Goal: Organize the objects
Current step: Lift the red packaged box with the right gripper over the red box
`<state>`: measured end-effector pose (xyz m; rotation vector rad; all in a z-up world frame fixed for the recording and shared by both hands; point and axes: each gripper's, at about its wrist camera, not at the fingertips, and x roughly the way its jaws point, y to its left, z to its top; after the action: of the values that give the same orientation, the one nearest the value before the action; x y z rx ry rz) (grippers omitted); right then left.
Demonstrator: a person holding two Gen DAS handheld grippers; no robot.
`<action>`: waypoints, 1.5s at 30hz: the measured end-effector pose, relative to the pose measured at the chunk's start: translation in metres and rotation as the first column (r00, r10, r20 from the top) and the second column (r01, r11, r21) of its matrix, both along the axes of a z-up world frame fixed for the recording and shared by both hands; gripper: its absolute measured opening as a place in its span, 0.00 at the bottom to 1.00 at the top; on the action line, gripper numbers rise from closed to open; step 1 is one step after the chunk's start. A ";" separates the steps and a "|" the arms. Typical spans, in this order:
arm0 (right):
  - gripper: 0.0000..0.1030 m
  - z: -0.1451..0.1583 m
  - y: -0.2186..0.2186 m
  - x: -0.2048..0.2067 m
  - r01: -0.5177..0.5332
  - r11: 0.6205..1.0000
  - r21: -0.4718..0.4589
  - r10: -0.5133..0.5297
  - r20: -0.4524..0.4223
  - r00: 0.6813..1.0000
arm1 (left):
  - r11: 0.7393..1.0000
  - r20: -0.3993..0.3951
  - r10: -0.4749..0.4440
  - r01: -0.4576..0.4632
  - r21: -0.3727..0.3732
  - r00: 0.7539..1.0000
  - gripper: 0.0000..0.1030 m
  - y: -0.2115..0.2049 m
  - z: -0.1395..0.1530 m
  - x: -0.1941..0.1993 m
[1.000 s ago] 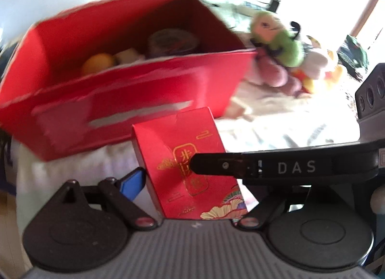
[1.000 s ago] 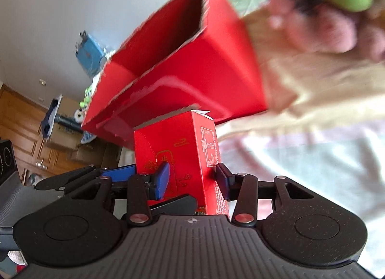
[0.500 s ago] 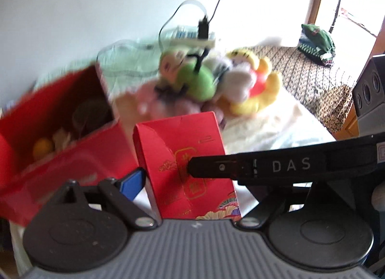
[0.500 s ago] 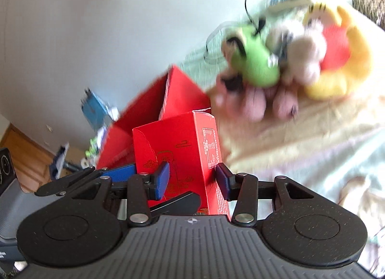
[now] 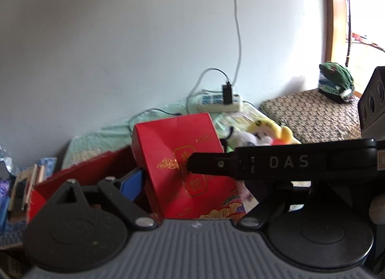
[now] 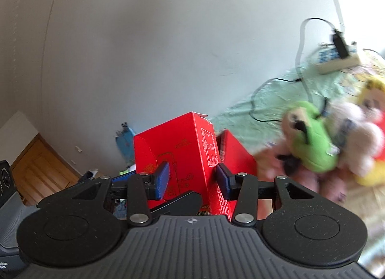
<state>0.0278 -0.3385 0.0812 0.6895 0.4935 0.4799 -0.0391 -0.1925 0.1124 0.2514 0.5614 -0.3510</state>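
A small red carton with gold print is held up in the air by both grippers. My left gripper grips its wide faces; the blue left pad presses one side, and the other finger is hidden behind the black finger marked DAS of my right gripper. In the right wrist view my right gripper is shut on the carton's narrow sides with both blue pads. The large open red box lies below and behind the carton, also showing as the red box.
A heap of plush toys lies on the bed sheet to the right. A white power strip with cables sits by the wall. A green hat rests on a patterned cushion. Clutter stands at the far left.
Both grippers have risen and tilted up with the small red carton still between them. The large red box has dropped low in both views, and the wall now fills most of them.
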 end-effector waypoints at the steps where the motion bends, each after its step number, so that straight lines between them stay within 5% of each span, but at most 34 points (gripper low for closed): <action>1: 0.45 0.001 0.007 0.008 -0.010 1.000 0.002 0.010 0.001 1.000 | 1.000 0.010 0.012 -0.012 0.001 1.000 0.86 0.007 0.003 0.003; 13: 0.46 -0.019 0.123 0.094 -0.167 0.985 0.054 0.172 -0.115 0.978 | 0.986 0.010 0.157 -0.157 0.059 0.988 0.86 0.117 0.002 0.061; 23: 0.45 -0.054 0.193 0.131 -0.236 0.971 0.019 0.234 -0.243 0.941 | 0.969 -0.143 0.244 -0.236 0.070 0.959 0.86 0.202 -0.040 0.107; 45: 0.46 -0.070 0.232 0.155 -0.303 0.943 -0.141 0.235 -0.363 0.901 | 0.964 -0.296 0.263 -0.265 0.035 0.918 0.85 0.241 -0.087 0.140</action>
<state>0.1826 -0.1069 0.0114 0.5170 0.9628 0.5667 0.1009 0.0484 0.0252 0.1133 0.8828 -0.1269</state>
